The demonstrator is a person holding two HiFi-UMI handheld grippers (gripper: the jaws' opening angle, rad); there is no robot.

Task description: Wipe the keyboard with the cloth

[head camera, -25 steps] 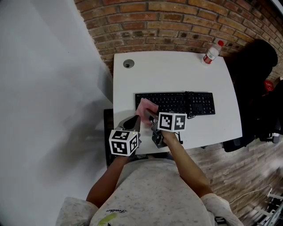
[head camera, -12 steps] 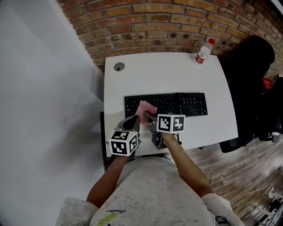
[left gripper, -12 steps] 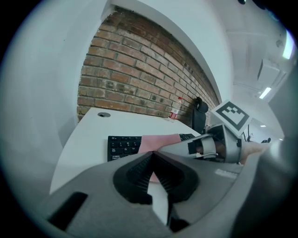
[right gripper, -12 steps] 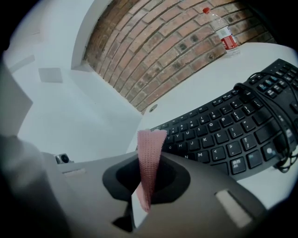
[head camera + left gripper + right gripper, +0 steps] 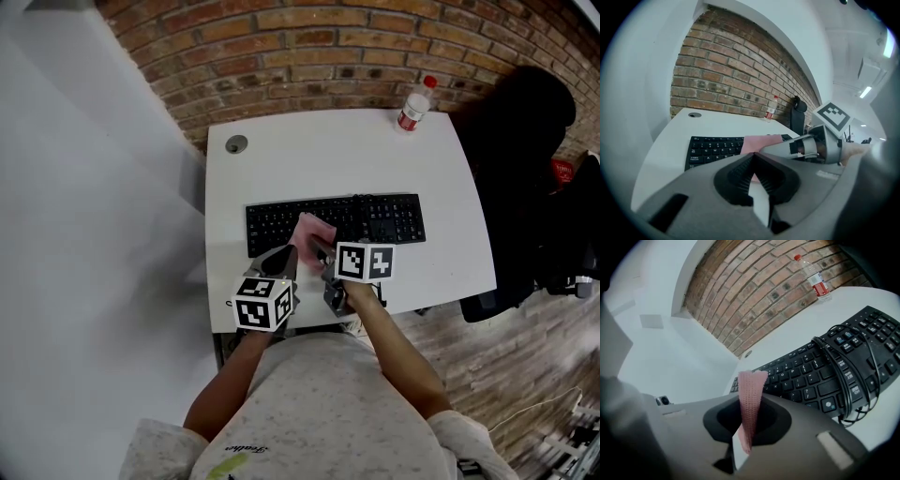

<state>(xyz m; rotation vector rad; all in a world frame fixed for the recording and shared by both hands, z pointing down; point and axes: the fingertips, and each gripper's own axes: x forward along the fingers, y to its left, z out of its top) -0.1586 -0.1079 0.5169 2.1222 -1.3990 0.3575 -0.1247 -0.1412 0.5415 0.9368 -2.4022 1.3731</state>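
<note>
A pink cloth [image 5: 314,229] stands pinched in the clenched jaws of the right gripper [image 5: 319,246], over the left half of a black keyboard [image 5: 272,223] that lies across the middle of a white worktop [image 5: 441,169]. The left gripper [image 5: 281,259], jaws closed on nothing, hovers at the worktop's near edge, just beside the right one. White letters mark the keys, and a black cable [image 5: 843,376] lies looped over them. Near the far right corner stands a clear, red-capped bottle [image 5: 412,106]; its red-and-white label is too small to read, its contents unclear.
</note>
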